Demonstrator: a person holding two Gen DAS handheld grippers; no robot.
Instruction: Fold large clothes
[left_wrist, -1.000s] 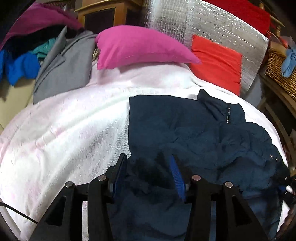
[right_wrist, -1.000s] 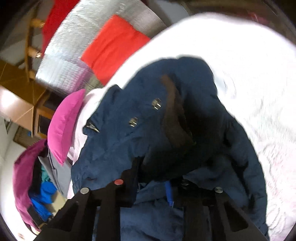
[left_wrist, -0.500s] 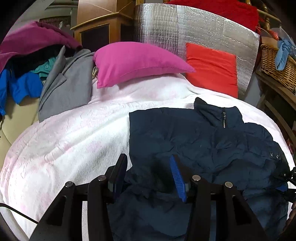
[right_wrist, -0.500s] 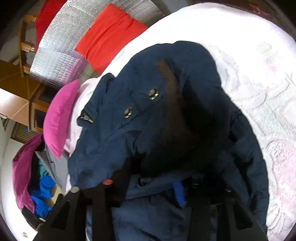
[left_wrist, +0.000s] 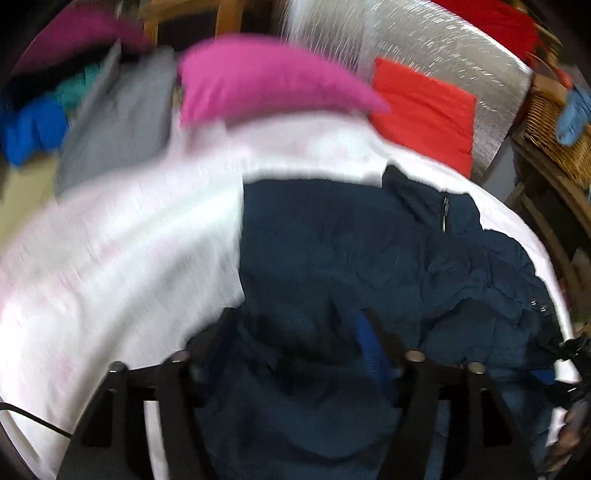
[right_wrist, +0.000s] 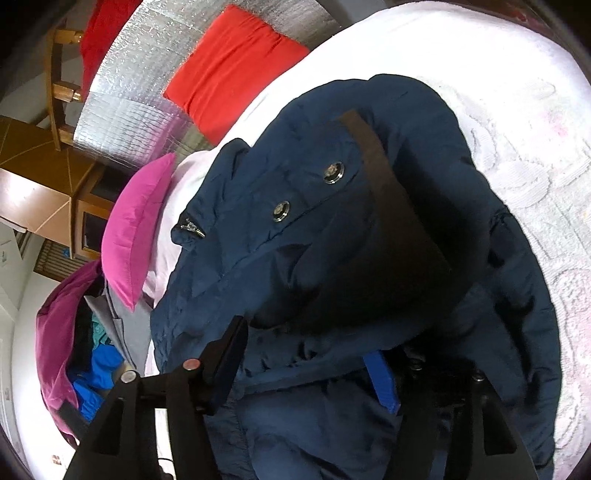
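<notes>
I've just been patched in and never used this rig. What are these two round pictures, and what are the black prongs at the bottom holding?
Each picture comes from a fisheye camera on a hand-held two-finger gripper, looking along its fingers. The prongs are those fingers. The left gripper and the right gripper are both opening, with folds of the dark navy padded jacket between them. The jacket lies on a white textured bedspread, near a pink pillow and a red cushion.
</notes>
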